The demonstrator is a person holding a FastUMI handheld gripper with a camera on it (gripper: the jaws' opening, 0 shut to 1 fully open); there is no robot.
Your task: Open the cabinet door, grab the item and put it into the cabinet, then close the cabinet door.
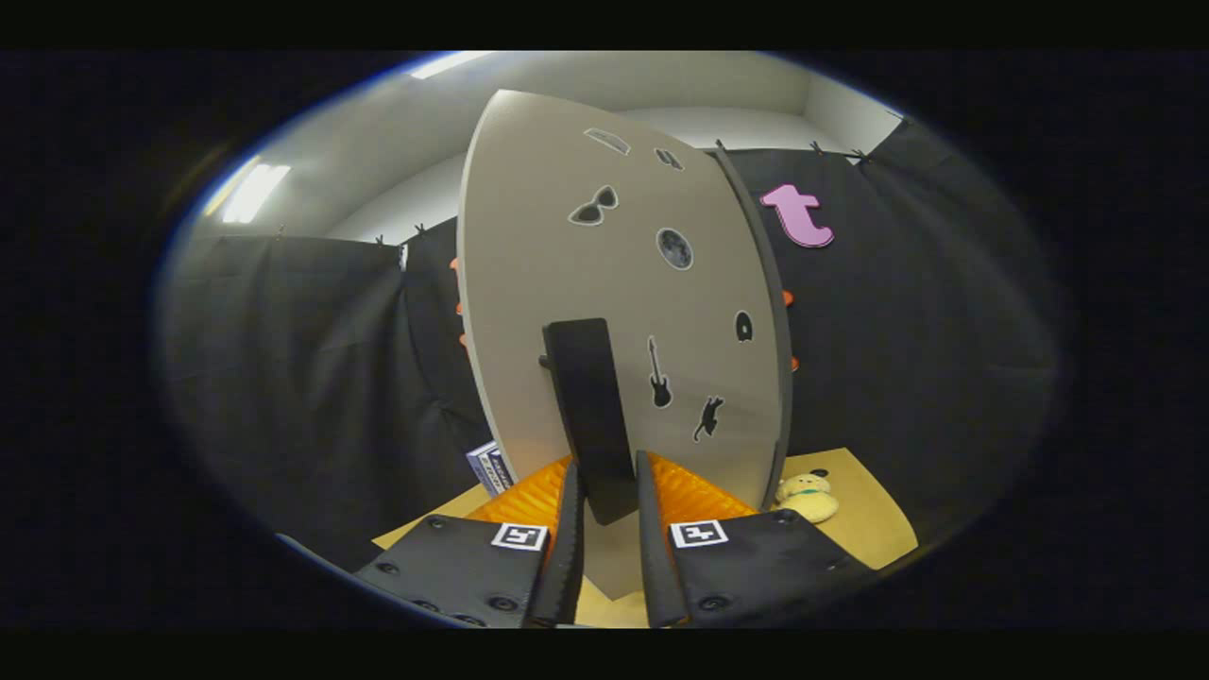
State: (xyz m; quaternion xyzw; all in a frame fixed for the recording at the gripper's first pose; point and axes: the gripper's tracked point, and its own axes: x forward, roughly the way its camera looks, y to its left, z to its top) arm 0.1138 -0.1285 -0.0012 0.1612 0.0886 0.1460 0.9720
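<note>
A pale grey cabinet door (604, 283) with small dark stickers stands right ahead of me, swung partly out so I see its face at an angle. Its long black handle (590, 406) runs down the door, and the handle's lower end sits between my fingers. My gripper (607, 472) has both fingers pressed on the handle's sides. A small yellow plush toy (806, 498) lies on the tan tabletop (869, 519) to the right of the door's lower edge.
A small white and blue box (489, 466) stands on the table just left of the door's bottom corner. Black cloth walls close in the booth on both sides and behind the cabinet.
</note>
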